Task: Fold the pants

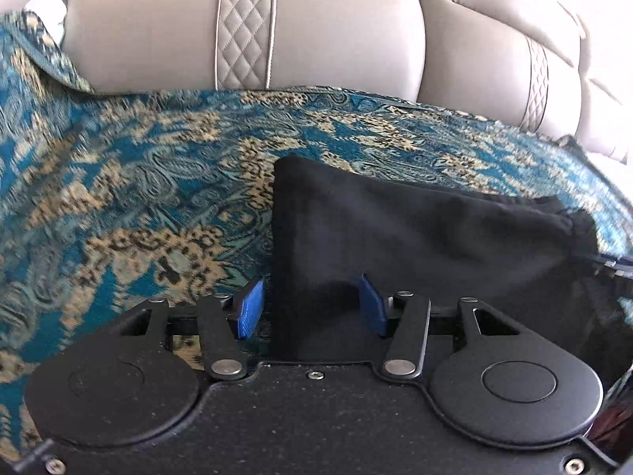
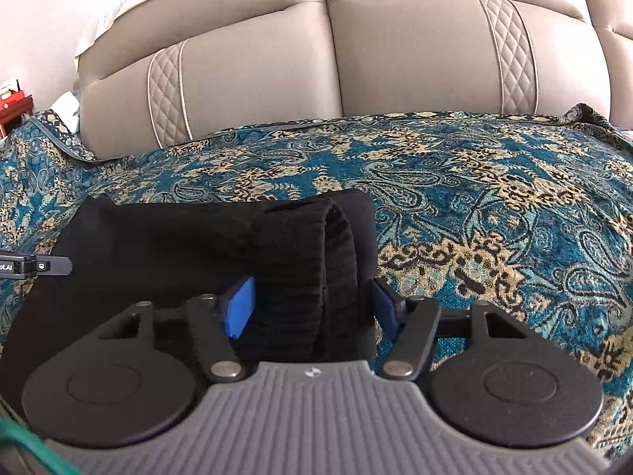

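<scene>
pants (image 2: 178, 245) folded, long axis crosswise | left tool (image 1: 312, 306) released; right tool (image 2: 312, 308) unclenched astride waistband (image 2: 316, 261)

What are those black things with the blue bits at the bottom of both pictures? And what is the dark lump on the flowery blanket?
Those are grabbing tools. A person holds one in each hand, and each has a small camera looking out along its two blue-tipped fingers. So one picture comes from the left tool and the other from the right tool.

The dark lump is a pair of black pants, already partly folded. It lies on a blue and gold patterned cover, in front of a beige padded headboard.

In both pictures, cloth sits between the blue fingers, but the fingers stand apart and do not look like they are squeezing it. The right tool is at the ribbed waistband. The left tool also peeks in at the left edge of the right picture.
</scene>
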A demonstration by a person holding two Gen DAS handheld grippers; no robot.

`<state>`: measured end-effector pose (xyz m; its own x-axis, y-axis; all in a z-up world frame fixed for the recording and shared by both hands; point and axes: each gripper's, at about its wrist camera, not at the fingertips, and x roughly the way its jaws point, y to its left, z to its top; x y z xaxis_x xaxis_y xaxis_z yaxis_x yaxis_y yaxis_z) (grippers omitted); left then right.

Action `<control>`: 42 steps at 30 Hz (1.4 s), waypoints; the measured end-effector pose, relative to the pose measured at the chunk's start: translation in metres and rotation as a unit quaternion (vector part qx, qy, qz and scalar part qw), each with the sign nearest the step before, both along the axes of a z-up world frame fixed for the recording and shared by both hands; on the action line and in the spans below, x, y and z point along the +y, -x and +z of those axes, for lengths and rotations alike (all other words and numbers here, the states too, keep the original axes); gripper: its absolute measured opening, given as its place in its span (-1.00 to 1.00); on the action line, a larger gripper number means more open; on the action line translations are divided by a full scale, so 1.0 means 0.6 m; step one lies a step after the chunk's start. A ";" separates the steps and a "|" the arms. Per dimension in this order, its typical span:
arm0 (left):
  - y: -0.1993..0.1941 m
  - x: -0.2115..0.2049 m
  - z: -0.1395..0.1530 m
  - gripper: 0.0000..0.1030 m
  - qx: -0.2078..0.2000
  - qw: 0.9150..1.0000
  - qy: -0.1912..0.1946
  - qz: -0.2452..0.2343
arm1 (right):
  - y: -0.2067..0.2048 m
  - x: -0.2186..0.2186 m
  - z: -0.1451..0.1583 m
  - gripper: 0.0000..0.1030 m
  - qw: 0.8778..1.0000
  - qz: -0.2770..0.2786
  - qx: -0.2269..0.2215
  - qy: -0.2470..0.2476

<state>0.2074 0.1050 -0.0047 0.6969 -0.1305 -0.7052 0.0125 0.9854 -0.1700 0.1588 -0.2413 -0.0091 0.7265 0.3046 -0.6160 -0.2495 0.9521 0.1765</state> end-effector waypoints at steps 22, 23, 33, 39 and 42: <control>-0.035 0.028 -0.013 0.43 -0.005 0.991 0.124 -0.049 | 0.004 0.004 0.000 -0.09 1.000 0.014 -0.007 -0.013; -0.033 0.024 -0.013 0.38 -0.007 0.992 0.114 -0.051 | 0.004 0.004 0.001 -0.10 1.000 0.014 -0.008 -0.014; -0.025 0.020 0.008 -0.82 -0.010 0.996 0.075 0.040 | 0.020 0.038 0.013 -0.51 0.999 0.013 -0.042 -0.011; -0.044 0.037 0.033 -0.86 -0.039 0.996 0.036 0.070 | -0.006 0.089 0.031 -0.56 0.998 0.020 -0.061 -0.010; -0.068 0.060 0.051 -0.87 -0.050 0.995 0.017 0.082 | -0.032 0.121 0.041 -0.57 0.997 0.024 -0.072 -0.012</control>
<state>0.2481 0.1412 0.0256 0.7776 -0.0328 -0.6279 -0.1288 0.9692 -0.2101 0.1778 -0.1688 0.0157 0.7910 0.3547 -0.4985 -0.3190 0.9344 0.1587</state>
